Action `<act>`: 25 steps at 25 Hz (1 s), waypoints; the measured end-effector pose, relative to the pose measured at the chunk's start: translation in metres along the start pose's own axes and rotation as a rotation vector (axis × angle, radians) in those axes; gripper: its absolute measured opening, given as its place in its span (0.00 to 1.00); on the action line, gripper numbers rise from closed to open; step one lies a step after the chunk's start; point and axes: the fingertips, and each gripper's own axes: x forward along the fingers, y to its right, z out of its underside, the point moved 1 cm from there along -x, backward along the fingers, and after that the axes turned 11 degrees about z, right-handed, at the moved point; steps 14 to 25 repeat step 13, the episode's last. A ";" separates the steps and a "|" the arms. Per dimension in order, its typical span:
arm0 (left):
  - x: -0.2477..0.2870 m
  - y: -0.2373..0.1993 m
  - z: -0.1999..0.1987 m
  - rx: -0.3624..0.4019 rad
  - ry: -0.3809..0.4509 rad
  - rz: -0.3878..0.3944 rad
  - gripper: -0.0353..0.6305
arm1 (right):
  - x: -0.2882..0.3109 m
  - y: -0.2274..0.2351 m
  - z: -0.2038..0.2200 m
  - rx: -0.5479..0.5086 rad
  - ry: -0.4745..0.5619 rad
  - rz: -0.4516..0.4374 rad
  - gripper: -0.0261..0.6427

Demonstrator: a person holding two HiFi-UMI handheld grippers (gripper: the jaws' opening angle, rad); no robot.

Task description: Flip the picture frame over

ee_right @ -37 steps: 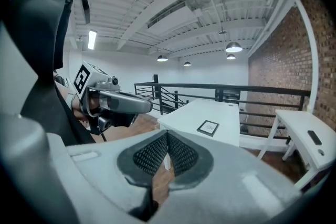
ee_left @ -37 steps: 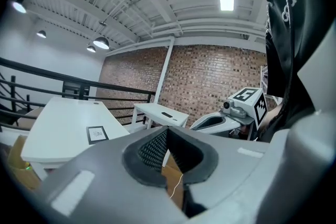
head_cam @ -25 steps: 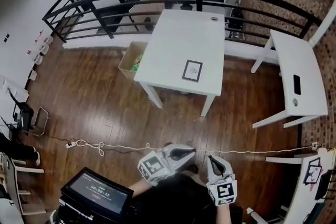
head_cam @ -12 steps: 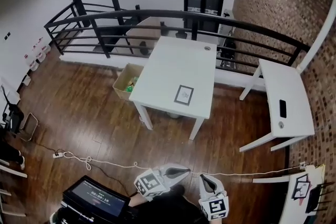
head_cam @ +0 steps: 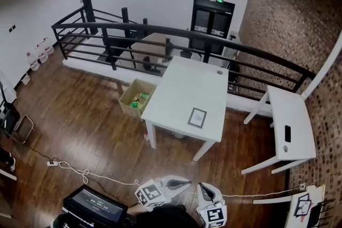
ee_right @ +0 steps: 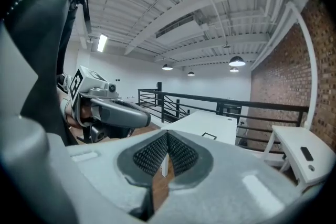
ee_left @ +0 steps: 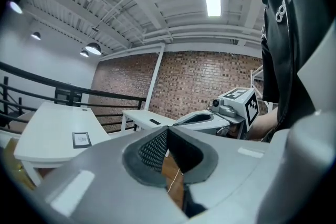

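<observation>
The frame [head_cam: 196,117] is lying flat on the white desk [head_cam: 179,88], close to its near edge. The left gripper [head_cam: 184,182] and right gripper [head_cam: 203,188] are hanging side by side, well apart from it — both jaws pressing together, gripping nothing.

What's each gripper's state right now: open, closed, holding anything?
Left gripper: closed, fingers together, holding nothing.
Right gripper: closed, fingers together, holding nothing.
</observation>
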 end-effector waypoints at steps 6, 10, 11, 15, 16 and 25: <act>-0.033 -0.017 0.005 0.009 0.012 -0.005 0.07 | 0.022 -0.049 0.000 -0.087 0.008 -0.081 0.03; -0.046 -0.022 -0.002 -0.007 0.016 -0.010 0.07 | 0.026 -0.055 -0.010 -0.084 -0.002 -0.078 0.03; -0.051 -0.021 -0.003 -0.012 0.018 -0.011 0.07 | 0.026 -0.058 -0.012 -0.080 -0.002 -0.074 0.03; -0.060 -0.018 -0.004 -0.023 0.022 -0.011 0.07 | 0.025 -0.063 -0.016 -0.073 -0.001 -0.066 0.03; -0.060 -0.018 -0.004 -0.023 0.022 -0.011 0.07 | 0.025 -0.063 -0.016 -0.073 -0.001 -0.066 0.03; -0.060 -0.018 -0.004 -0.023 0.022 -0.011 0.07 | 0.025 -0.063 -0.016 -0.073 -0.001 -0.066 0.03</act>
